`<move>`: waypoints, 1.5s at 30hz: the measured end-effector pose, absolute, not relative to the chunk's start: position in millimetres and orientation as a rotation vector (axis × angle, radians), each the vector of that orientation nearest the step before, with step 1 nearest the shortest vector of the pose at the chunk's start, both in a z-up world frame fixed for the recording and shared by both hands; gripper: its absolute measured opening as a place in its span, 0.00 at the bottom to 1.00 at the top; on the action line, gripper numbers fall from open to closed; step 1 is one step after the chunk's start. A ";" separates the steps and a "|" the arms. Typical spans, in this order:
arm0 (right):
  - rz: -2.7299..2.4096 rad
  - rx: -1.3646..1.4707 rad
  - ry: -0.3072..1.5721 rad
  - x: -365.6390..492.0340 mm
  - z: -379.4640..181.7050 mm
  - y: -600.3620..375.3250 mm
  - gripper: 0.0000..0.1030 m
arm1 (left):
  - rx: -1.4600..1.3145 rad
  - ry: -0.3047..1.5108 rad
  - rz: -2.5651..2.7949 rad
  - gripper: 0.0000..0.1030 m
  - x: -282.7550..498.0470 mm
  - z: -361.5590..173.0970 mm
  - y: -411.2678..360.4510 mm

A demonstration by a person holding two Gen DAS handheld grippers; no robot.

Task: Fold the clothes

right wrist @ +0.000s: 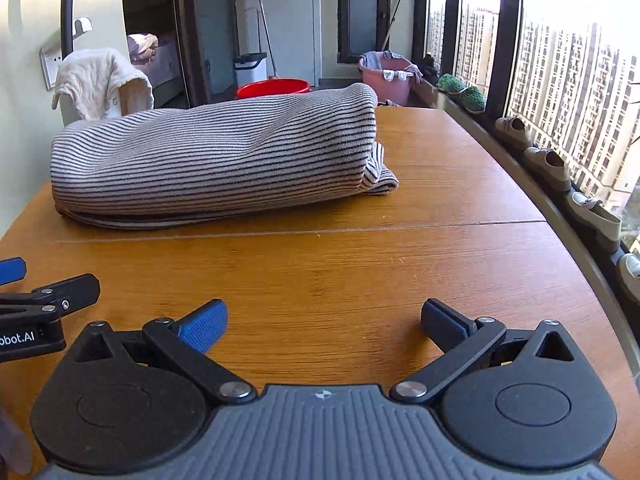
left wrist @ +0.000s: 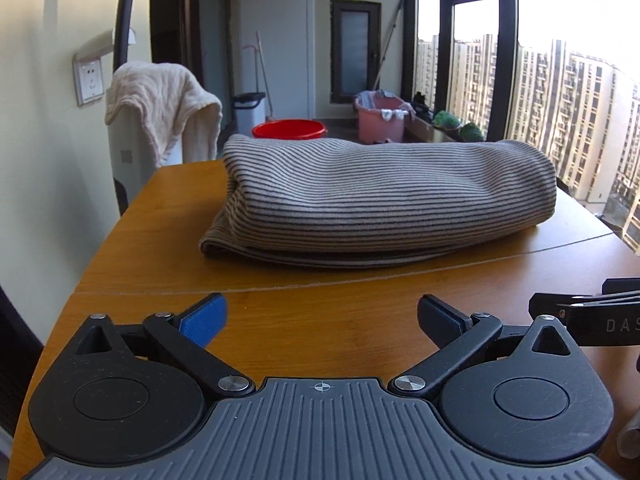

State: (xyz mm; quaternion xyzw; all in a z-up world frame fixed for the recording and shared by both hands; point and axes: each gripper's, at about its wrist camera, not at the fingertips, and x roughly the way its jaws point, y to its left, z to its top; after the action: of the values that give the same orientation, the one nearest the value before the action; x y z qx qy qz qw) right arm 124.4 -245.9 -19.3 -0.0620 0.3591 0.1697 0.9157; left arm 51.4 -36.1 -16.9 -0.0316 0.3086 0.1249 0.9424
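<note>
A grey garment with thin dark stripes (left wrist: 384, 200) lies folded in a thick bundle on the wooden table (left wrist: 320, 304); it also shows in the right wrist view (right wrist: 216, 160). My left gripper (left wrist: 322, 316) is open and empty, low over the table, well short of the garment. My right gripper (right wrist: 324, 318) is open and empty, also short of the garment, to the right of the left one. Each gripper's side shows at the edge of the other's view.
A cream towel (left wrist: 160, 100) hangs over a white appliance at the table's far left. A red basin (left wrist: 289, 129) and a pink tub (left wrist: 380, 118) stand on the floor beyond. Shoes (right wrist: 548, 164) line the window ledge along the table's right edge.
</note>
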 end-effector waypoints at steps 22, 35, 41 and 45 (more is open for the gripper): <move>0.317 -0.060 0.734 123.6 -17.4 -249.1 1.00 | -0.099 0.717 0.301 1.00 57.8 -20.8 -36.4; 0.309 -0.097 0.738 123.9 -19.6 -243.2 1.00 | -0.098 0.719 0.304 1.00 60.7 -20.3 -36.7; 0.309 -0.096 0.738 124.0 -20.1 -242.1 1.00 | -0.098 0.719 0.304 1.00 60.8 -20.2 -35.9; 0.310 -0.097 0.737 123.9 -20.4 -241.2 1.00 | -0.099 0.719 0.304 1.00 60.9 -20.2 -35.8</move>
State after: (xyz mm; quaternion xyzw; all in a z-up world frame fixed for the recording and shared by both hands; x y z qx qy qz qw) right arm 123.9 -241.2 -20.4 -0.0470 0.3588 0.1508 0.9199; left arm 60.9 -35.8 -20.2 -0.0481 0.3503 0.1479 0.9236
